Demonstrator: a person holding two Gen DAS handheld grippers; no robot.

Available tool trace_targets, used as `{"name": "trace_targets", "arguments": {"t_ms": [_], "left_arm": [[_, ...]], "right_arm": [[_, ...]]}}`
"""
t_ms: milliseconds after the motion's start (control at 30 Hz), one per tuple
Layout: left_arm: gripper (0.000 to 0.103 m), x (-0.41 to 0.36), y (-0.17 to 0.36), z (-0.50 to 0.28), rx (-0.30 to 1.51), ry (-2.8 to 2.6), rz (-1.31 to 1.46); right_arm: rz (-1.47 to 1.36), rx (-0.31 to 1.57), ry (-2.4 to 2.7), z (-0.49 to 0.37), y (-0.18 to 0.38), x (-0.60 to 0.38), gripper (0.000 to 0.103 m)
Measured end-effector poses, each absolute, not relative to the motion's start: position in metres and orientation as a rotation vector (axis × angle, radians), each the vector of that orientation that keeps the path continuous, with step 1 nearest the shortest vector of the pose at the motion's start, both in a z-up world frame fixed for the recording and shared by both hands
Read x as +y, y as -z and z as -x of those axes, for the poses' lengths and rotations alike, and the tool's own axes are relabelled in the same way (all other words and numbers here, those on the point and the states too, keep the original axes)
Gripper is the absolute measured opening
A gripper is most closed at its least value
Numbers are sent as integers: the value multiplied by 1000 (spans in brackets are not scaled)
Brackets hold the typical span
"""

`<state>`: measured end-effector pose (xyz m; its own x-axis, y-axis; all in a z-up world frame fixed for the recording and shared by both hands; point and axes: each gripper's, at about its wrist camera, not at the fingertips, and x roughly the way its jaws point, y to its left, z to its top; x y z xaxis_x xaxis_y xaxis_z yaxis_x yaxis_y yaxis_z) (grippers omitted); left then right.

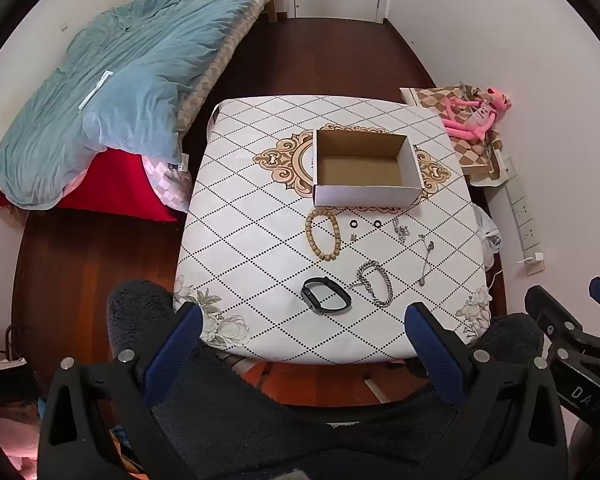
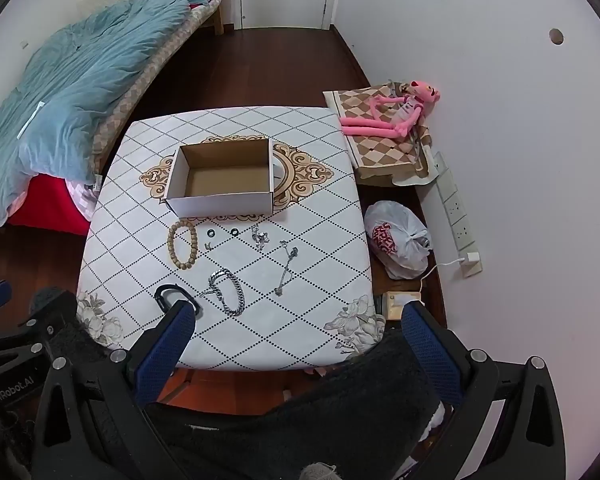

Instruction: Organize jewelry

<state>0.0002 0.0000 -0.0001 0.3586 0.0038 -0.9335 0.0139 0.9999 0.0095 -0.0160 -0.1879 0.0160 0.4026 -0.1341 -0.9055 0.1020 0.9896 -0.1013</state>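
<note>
- My left gripper (image 1: 304, 332) has its fingers spread wide and holds nothing; it hangs over the near edge of the surface (image 1: 260, 240).
- My right gripper (image 2: 298, 330) is also spread wide and empty, at the same near edge.
- Just ahead of the left fingers lies the black band (image 1: 326, 295), and beside it, toward the right finger, the silver chain bracelet (image 1: 376, 283).
- In the right view, the tip of the left finger (image 2: 172, 328) covers part of the black band.
- Further ahead lie the bead bracelet (image 1: 323, 234), two small black rings (image 1: 354, 224), and two thin silver chains (image 1: 426, 258).
- Beyond all these stands the open box (image 1: 362, 168), with only its cardboard bottom showing.
- Far past the right fingers, off the surface, a pink toy (image 2: 396, 118) lies on a checked cloth.
</note>
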Motion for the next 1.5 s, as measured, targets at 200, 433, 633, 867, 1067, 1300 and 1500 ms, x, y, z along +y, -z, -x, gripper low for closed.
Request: {"name": "trace_targets", "arguments": {"t_ms": [200, 433, 633, 867, 1067, 1300, 1500], "left_arm": [[103, 1, -1, 0, 1199, 13, -13], [103, 1, -1, 1, 1195, 8, -16], [103, 1, -3, 2, 1196, 7, -15], [103, -1, -9, 4, 1188, 9, -22], [103, -2, -7, 4, 1192, 14, -31], [103, -2, -7, 5, 1189, 12, -33], [103, -1, -5, 7, 1182, 7, -32]], "right_arm": [[34, 1140, 156, 16, -16, -188, 103], [31, 1154, 150, 15, -15, -189, 103], [28, 1154, 150, 17, -14, -190, 103], [26, 1147, 154, 18, -13, -191, 103], [29, 1148, 154, 17, -17, -193, 103], [31, 1142, 156, 18, -19, -192, 103], [29, 1142, 152, 20, -20, -190, 103]]}}
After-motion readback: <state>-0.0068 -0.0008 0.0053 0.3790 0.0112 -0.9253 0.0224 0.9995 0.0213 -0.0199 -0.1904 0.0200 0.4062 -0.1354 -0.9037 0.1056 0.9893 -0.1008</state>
